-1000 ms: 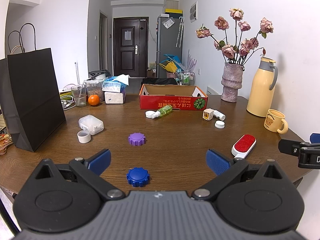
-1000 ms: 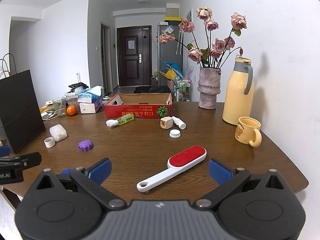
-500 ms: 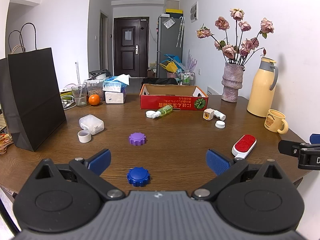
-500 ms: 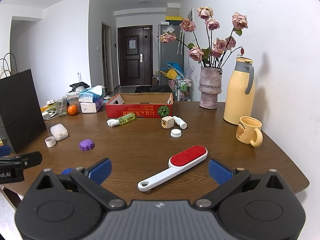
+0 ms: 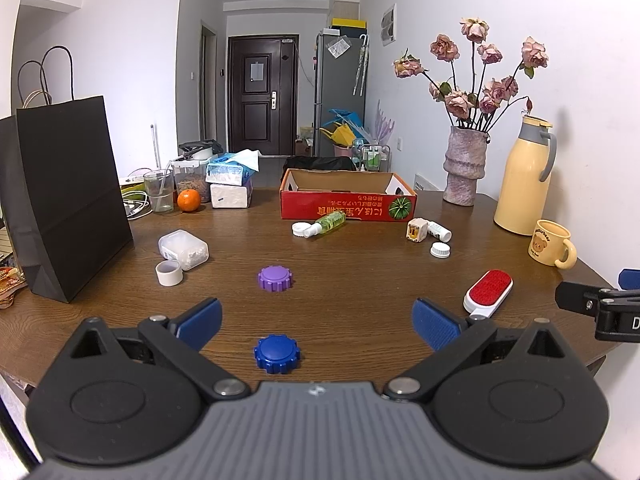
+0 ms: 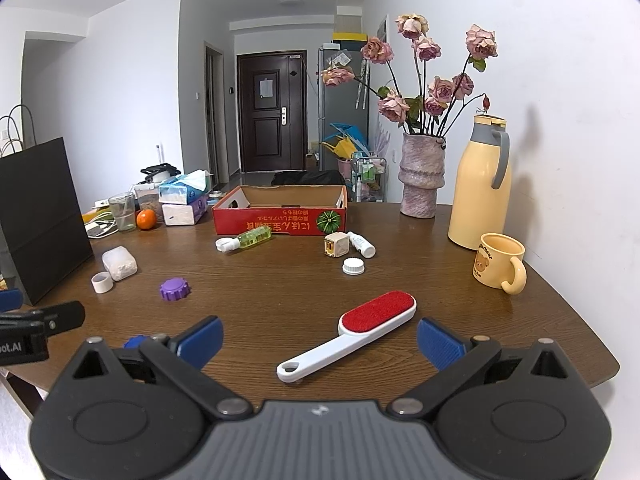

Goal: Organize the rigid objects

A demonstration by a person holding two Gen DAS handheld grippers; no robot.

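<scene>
Pre-grasp: both fingers wide open, empty; left gripper (image 5: 316, 316) frames blue cap (image 5: 277, 353), right gripper (image 6: 319, 338) the lint brush (image 6: 352, 332); descend next

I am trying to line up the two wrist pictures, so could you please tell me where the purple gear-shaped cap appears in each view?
Left wrist: the purple cap lies just left of centre, on the table beyond the blue cap.
Right wrist: the purple cap sits at left of the middle, past the left finger.
Shared landmark: the red cardboard box, behind the cap in both views.
</scene>
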